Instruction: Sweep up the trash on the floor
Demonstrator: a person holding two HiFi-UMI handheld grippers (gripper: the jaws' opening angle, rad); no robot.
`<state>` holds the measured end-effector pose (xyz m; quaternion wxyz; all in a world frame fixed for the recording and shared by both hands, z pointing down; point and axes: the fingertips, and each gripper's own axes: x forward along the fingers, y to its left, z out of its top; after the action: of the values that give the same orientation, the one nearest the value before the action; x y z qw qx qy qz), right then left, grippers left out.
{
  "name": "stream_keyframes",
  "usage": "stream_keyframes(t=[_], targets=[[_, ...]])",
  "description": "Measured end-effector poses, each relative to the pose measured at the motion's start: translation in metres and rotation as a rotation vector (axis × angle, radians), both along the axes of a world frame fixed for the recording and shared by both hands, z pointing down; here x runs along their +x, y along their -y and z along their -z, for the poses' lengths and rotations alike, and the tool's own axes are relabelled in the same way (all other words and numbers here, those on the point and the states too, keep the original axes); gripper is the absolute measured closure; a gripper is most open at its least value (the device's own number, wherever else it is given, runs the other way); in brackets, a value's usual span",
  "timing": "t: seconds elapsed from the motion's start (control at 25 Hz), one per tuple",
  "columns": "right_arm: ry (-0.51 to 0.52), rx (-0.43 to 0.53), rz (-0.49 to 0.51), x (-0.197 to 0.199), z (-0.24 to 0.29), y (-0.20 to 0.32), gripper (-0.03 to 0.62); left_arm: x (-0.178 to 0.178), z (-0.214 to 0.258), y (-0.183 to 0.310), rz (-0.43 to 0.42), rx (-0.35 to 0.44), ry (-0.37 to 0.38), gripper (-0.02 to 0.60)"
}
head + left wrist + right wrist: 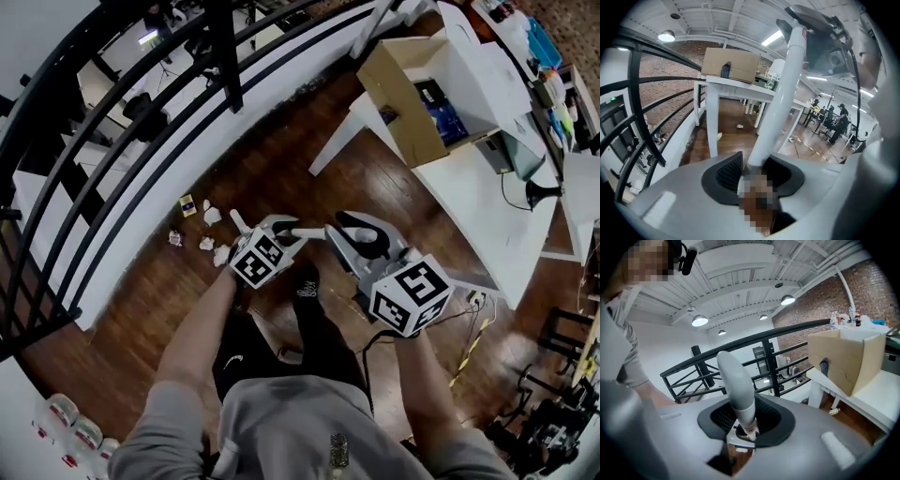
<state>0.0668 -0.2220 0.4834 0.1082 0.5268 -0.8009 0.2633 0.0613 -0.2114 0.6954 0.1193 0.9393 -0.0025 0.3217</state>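
1. Head view: nearest the lens is my grey top point(281, 422). Past it, my forearms carry the left gripper point(277, 228) and the right gripper point(361, 236). A white handle point(309, 232) runs between them.
2. Head view: the trash point(208, 217), crumpled paper scraps, lies on the wooden floor point(281, 169) just beside the foot of the railing point(141, 122). It is near the left gripper and not yet swept.
3. Left gripper view: the left gripper point(752, 171) is clamped on the white handle point(780, 108), which rises away from the jaws.
4. Right gripper view: the right gripper point(743, 423) is closed on a grey-white handle point(736, 380) with a rounded end. I cannot tell whether it belongs to the same tool. No sweeping head shows in any view.
5. Step in hand, as I judge it: carrying the tool to the scraps. The next move calls for setting its working end down on the floor beyond the trash, then drawing the scraps together.
6. Writing: none is legible. The cubes show square markers only, and the print in the cardboard box point(412, 94) is too small to read.
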Motion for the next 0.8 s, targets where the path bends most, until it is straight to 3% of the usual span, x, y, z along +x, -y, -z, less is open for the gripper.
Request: stream_keyframes(t=[0.16, 0.32, 0.44, 0.6, 0.8], targets=[[0.008, -0.019, -0.094, -0.008, -0.015, -0.035, 0.508, -0.010, -0.016, -0.051, -0.107, -0.040, 0.009, 0.460], [0.014, -0.002, -0.304, -0.040, -0.021, -0.074, 0.508, -0.049, -0.023, -0.096, -0.290, -0.070, -0.018, 0.463], [0.032, -0.002, -0.406, -0.075, -0.026, -0.099, 0.508, -0.091, -0.028, -0.116, -0.369, -0.076, 0.001, 0.462], [0.037, -0.035, -0.470, -0.118, -0.034, -0.120, 0.508, -0.137, -0.036, -0.126, -0.436, -0.052, 0.049, 0.457], [0.053, -0.079, -0.483, -0.160, -0.041, -0.131, 0.508, -0.177, -0.039, -0.127, -0.491, 0.001, 0.083, 0.456]])
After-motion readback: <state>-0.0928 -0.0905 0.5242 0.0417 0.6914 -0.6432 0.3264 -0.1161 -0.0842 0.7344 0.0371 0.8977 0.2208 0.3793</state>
